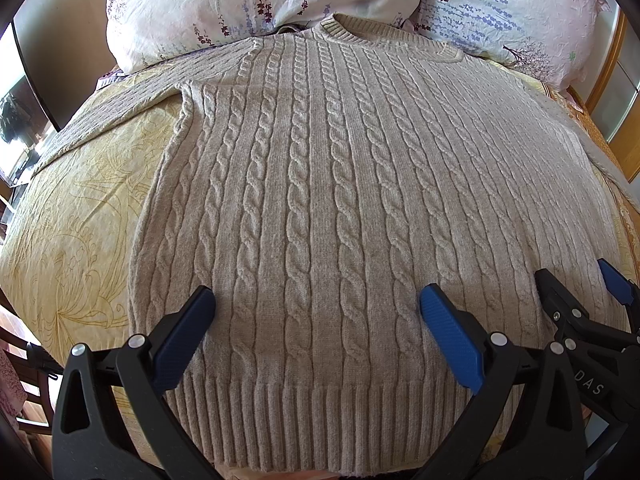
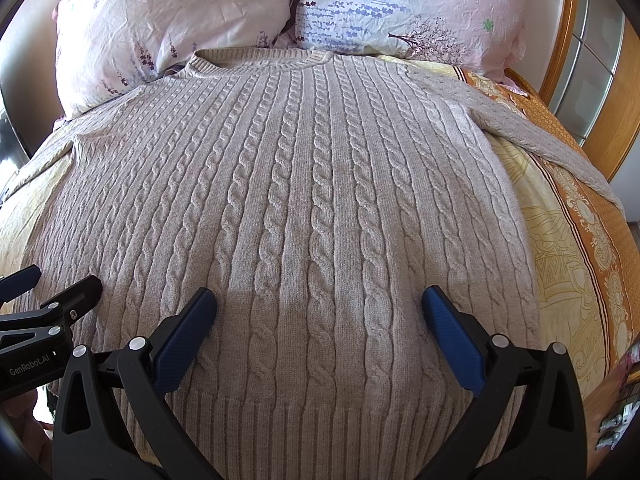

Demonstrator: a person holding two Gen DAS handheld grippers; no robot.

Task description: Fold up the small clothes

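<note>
Lying flat and face up on a bed, a beige cable-knit sweater [image 1: 320,184] fills the middle of both views, its ribbed hem nearest and its round neckline at the far end, touching two floral pillows [image 2: 176,24]. One sleeve [image 1: 100,120] stretches out to the left; the other sleeve [image 2: 540,136] stretches right, over the bedspread [image 1: 72,216], pale yellow with an orange patterned border on the right side. The left gripper [image 1: 318,304] hovers over the near part of the sweater, its blue-padded fingers spread wide, holding nothing. The right gripper [image 2: 320,302] sits just beside it to the right, likewise wide open and empty. A wooden headboard frame [image 2: 576,40] curves behind the right pillow.
</note>
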